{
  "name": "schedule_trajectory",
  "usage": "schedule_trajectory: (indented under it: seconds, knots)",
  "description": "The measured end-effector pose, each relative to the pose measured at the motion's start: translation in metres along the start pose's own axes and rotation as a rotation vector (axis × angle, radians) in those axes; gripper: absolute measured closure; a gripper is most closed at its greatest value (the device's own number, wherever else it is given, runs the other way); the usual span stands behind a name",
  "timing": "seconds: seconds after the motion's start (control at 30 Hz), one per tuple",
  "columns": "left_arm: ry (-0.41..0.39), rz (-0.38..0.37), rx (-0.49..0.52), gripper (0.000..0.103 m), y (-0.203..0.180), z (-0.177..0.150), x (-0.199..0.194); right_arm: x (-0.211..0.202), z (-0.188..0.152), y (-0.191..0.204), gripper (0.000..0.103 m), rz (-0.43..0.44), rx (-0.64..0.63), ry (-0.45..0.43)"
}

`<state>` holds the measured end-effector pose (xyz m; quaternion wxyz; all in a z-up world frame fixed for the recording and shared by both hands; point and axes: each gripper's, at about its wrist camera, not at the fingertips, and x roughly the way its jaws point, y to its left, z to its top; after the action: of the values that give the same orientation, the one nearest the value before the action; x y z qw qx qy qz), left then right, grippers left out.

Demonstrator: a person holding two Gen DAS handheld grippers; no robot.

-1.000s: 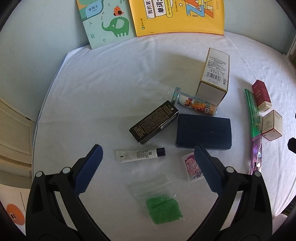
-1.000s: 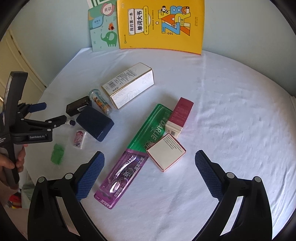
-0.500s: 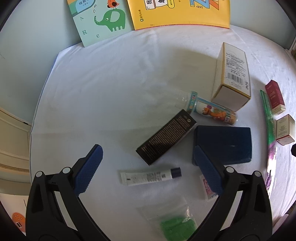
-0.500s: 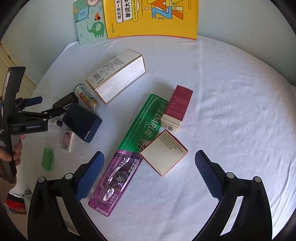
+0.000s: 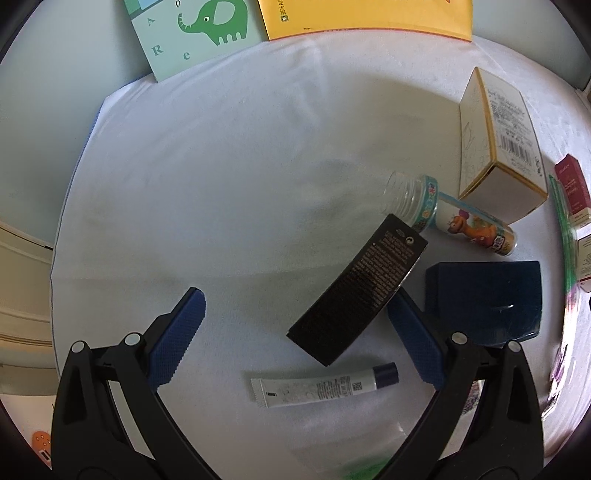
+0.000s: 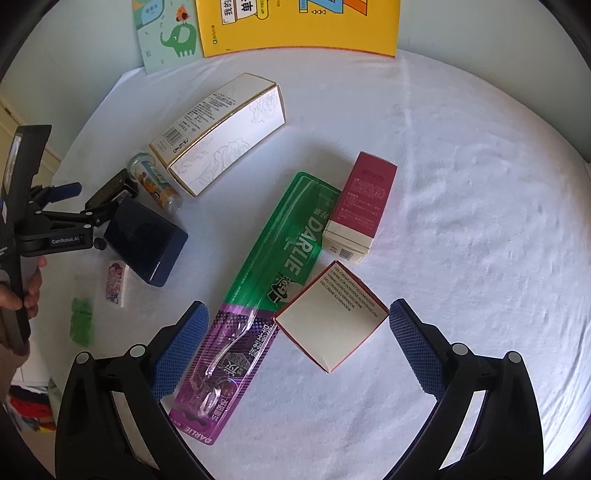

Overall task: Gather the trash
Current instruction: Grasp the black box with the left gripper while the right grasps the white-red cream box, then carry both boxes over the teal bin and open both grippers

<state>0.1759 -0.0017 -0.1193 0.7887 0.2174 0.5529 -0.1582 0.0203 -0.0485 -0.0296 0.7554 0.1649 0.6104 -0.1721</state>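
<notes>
Trash lies scattered on a white cloth (image 5: 221,184). My left gripper (image 5: 295,336) is open, and the near end of a black carton (image 5: 358,291) lies between its fingers, nearer the right one. A white tube (image 5: 325,387) lies just below the carton. In the right wrist view my right gripper (image 6: 297,347) is open above a small cream box with a red edge (image 6: 332,321) and the lower end of a green and purple toothbrush pack (image 6: 266,295). Neither gripper holds anything.
A navy box (image 5: 484,299), a clear printed bottle (image 5: 454,218) and a white and gold carton (image 5: 498,147) lie right of the black carton. A dark red box (image 6: 362,210), a sticker packet (image 6: 116,282) and a green bag (image 6: 81,321) also lie there. Books (image 6: 295,26) lean at the back wall.
Both grippers have moved forward and lower over the cloth. The black carton now sits between the left fingers; the small cream box has come between the right fingers. Both stay open.
</notes>
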Motion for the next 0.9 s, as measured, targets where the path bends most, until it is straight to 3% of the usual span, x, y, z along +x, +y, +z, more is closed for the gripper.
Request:
schedule_trajectory:
  seconds: [0.2,0.3,0.33,0.4,0.43,0.5,0.9]
  knots:
    - [-0.025,-0.017,0.023,0.009,-0.001,0.0,0.0,0.009,0.006,0.003,0.007,0.001,0.006,0.013]
    - [-0.028,-0.075,0.024,0.027,-0.002,0.001,-0.002,0.011,0.01,0.004,0.012,-0.001,-0.004,0.012]
    - [-0.03,-0.095,0.027,0.036,-0.003,0.001,-0.003,0.011,0.01,0.003,0.031,-0.012,-0.011,0.014]
    - [-0.032,-0.132,0.032,0.05,-0.006,0.001,-0.004,0.016,0.012,0.002,0.05,-0.012,-0.011,0.033]
    - [-0.03,-0.162,0.034,0.064,-0.008,0.001,-0.005,0.018,0.013,0.001,0.055,-0.011,-0.005,0.037]
    - [-0.033,-0.19,0.046,0.079,-0.013,-0.001,-0.008,0.017,0.013,-0.002,0.056,0.002,0.008,0.031]
    - [-0.069,-0.167,0.059,0.079,-0.022,-0.013,-0.035,-0.022,0.006,-0.012,0.058,0.016,0.013,-0.061]
